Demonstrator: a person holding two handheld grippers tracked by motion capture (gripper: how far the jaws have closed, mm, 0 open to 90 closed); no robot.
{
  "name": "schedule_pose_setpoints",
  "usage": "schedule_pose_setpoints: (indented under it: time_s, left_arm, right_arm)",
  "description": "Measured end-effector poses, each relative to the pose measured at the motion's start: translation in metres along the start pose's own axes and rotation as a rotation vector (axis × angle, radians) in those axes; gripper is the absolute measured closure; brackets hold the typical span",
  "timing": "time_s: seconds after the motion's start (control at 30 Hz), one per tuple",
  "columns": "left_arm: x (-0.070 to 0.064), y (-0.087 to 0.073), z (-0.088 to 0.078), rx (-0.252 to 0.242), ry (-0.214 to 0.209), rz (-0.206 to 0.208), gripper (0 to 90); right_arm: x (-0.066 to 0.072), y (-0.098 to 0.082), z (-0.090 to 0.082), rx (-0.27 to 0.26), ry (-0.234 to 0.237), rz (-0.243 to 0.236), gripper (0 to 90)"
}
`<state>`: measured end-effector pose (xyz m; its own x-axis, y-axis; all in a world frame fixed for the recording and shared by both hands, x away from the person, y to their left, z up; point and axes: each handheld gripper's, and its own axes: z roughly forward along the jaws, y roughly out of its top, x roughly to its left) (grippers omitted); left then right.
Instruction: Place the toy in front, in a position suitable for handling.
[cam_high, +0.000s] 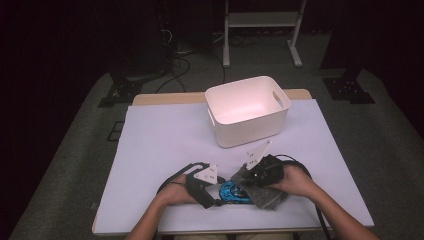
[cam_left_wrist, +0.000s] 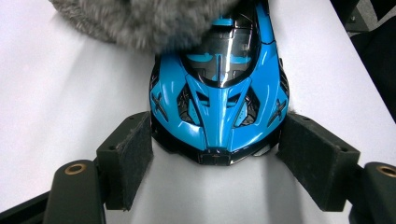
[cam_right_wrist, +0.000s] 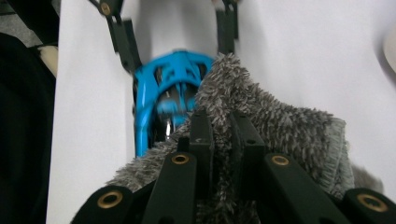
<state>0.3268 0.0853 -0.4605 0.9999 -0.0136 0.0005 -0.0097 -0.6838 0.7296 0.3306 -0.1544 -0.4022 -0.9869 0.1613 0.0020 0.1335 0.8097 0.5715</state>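
Just in front of the white bin (cam_high: 247, 110) on the worktop (cam_high: 165, 145), left tongs (cam_left_wrist: 215, 156) clamp the hard, glossy blue toy car (cam_left_wrist: 218, 100) by its nose flanks while right tongs (cam_right_wrist: 223, 128), clenched, pinch the soft, limp grey cloth (cam_right_wrist: 275, 126) draped over it.

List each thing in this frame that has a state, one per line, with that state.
blue toy car: on its wheels on the table, nose between the left jaws, cloth over its rear
grey cloth: pinched in the right jaws, draped on the car
white bin: upright, empty, apart from both grippers
left gripper: jaws closed on the car's front sides
right gripper: jaws shut on the cloth
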Motion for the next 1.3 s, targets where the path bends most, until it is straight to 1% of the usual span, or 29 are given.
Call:
schedule_pose_setpoints:
  time_s: [0.1,0.2,0.33,0.37,0.43,0.5,0.6,0.73,0.77,0.8,0.87,0.97,1.13,1.23,1.3]
  left_arm:
    - [0.000,0.000,0.000,-0.001,-0.001,-0.003,25.9]
    - [0.000,0.001,0.000,0.004,-0.001,-0.009,25.4]
    - [0.000,0.003,0.003,0.000,-0.003,-0.025,21.9]
    - [0.000,0.006,0.005,0.003,0.001,-0.011,21.9]
    - [-0.001,0.008,0.009,-0.004,0.001,-0.009,22.0]
    - [-0.001,0.009,0.011,-0.002,0.009,0.003,22.2]
    - [-0.001,0.009,0.011,-0.001,0.008,0.005,23.5]
    - [-0.001,0.010,0.011,0.007,0.006,0.007,23.7]
    - [-0.001,0.010,0.011,0.007,0.007,0.007,23.7]
    - [-0.001,0.010,0.011,0.004,0.007,0.005,23.7]
    - [-0.002,0.010,0.011,0.003,0.008,0.004,23.7]
    - [-0.002,0.010,0.011,0.002,0.007,0.003,23.7]
    - [-0.002,0.009,0.011,-0.009,0.007,0.001,23.7]
    - [-0.001,0.009,0.011,-0.008,0.006,0.002,23.7]
    - [-0.001,0.008,0.011,-0.008,0.006,0.003,23.7]
  right_arm:
    - [-0.003,-0.009,-0.005,-0.004,0.002,0.029,79.9]
    - [-0.004,-0.011,-0.003,-0.014,0.012,0.042,79.9]
    - [-0.003,-0.005,0.003,-0.030,0.019,0.028,79.9]
    - [-0.003,-0.002,0.005,-0.034,0.022,0.025,79.8]
    - [-0.003,0.002,0.008,-0.037,0.029,0.021,79.8]
    - [-0.002,0.006,0.012,-0.043,0.031,0.007,79.9]
    - [-0.002,0.007,0.011,-0.038,0.026,-0.002,79.9]
    - [-0.002,-0.002,0.004,-0.027,0.011,0.011,79.9]
    - [-0.002,-0.002,0.004,-0.027,0.011,0.011,79.9]
    - [-0.001,-0.010,-0.001,-0.024,0.000,0.023,79.9]
    - [-0.001,-0.018,-0.007,-0.029,-0.012,0.033,79.9]
    - [0.001,-0.030,-0.016,-0.039,-0.022,0.063,79.9]
    - [0.005,-0.046,-0.030,-0.033,-0.052,0.081,79.9]
    - [0.008,-0.055,-0.035,-0.043,-0.044,0.102,79.8]
    - [0.012,-0.056,-0.033,-0.055,-0.032,0.100,79.8]
